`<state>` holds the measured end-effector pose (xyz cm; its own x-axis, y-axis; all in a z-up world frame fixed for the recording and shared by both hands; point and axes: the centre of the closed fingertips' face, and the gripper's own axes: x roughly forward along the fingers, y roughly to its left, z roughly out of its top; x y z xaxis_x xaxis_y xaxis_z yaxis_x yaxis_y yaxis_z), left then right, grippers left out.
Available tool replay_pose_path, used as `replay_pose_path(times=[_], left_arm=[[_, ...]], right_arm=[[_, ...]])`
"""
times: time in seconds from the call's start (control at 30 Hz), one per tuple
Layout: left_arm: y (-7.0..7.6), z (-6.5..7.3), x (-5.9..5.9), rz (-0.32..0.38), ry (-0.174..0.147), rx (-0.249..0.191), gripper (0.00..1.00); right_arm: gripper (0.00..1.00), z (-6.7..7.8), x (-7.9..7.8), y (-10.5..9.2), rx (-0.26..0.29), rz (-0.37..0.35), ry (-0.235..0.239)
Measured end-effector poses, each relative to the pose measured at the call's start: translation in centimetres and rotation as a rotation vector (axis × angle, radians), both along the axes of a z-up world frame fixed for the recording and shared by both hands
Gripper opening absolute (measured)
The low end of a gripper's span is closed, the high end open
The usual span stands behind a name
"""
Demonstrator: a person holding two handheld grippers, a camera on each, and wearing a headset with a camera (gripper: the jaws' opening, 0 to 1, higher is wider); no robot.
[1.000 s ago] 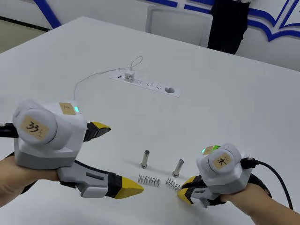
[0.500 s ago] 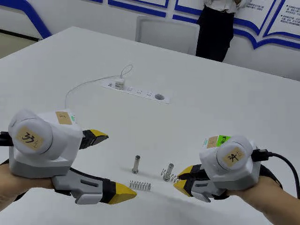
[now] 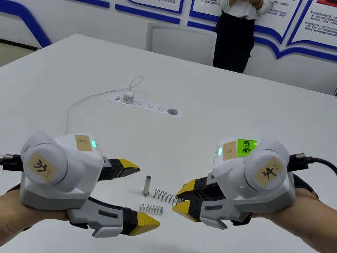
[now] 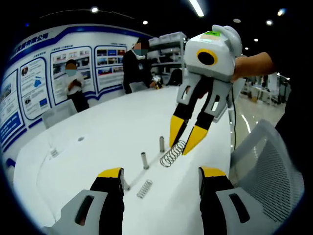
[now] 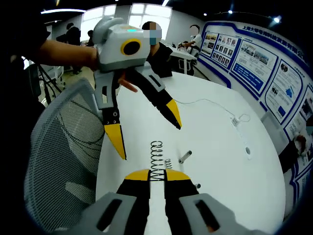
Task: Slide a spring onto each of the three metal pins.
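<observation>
The right gripper [image 3: 178,198] pinched one spring [image 3: 166,196] in its fingers, just right of the pin [image 3: 147,185]. A second spring [image 3: 151,208] lay before the pin. The left gripper [image 3: 148,195] held its fingers wide and empty. The sticker [image 3: 41,165] writing was unreadable.

On the tabletop [image 3: 253,116] a pin [image 3: 147,185] stands upright. One spring [image 3: 151,208] lies just before the pin. A second spring [image 3: 165,196] sits just right of it, pinched by the right gripper [image 3: 179,198]. The left gripper [image 3: 148,195] is left of the pin, jaws parted. A power strip [image 3: 145,105] lies well behind it.
</observation>
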<state>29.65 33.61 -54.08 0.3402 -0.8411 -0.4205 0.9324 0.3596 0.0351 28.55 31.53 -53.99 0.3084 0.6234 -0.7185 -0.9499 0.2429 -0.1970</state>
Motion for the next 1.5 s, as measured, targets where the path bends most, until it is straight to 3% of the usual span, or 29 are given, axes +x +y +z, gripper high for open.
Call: replay_pose_path(times=[0.17, 0.23, 0.3, 0.4, 0.5, 0.8, 0.97, 1.03, 1.27, 1.5], left_arm=[[-0.8, 0.6, -0.7, -0.051, -0.023, -0.010, 0.50], [-1.2, 1.0, -0.9, -0.076, -0.039, -0.021, 0.41], [-1.6, 1.4, -1.2, -0.095, -0.036, -0.042, 0.33], [-1.9, 1.6, -1.5, -0.117, -0.048, -0.034, 0.26], [-2.1, 1.2, -2.0, -0.146, -0.059, 0.001, 0.25], [-2.4, 0.9, -2.7, -0.175, -0.062, 0.020, 0.15], [-2.6, 0.7, -3.2, -0.206, -0.099, 0.040, 0.13], [-2.6, 0.9, -3.1, -0.214, -0.141, 0.039, 0.12], [-2.8, 1.2, -3.1, -0.220, -0.156, 0.037, 0.11], [-2.9, 1.1, -3.4, -0.233, -0.159, 0.041, 0.10]], right_arm=[[0.10, 0.4, -0.5, 0.1, -0.003, 0.026, -0.014], [0.10, 0.5, -0.6, 0.1, -0.006, 0.038, -0.026], [0.10, 0.5, -0.9, 0.1, 0.003, 0.050, -0.025], [0.10, 0.4, -1.0, -0.1, -0.011, 0.056, -0.037], [0.10, 0.5, -1.3, -0.1, -0.001, 0.058, -0.028], [0.10, 0.3, -2.1, 0.0, -0.014, 0.082, -0.033], [0.10, 0.3, -2.3, -0.1, -0.020, 0.096, -0.036], [0.10, 0.4, -2.2, -0.2, -0.019, 0.096, -0.041], [0.11, 0.8, -2.1, -0.3, -0.017, 0.118, -0.071], [0.14, 0.6, -1.8, -0.6, -0.011, 0.100, -0.066]])
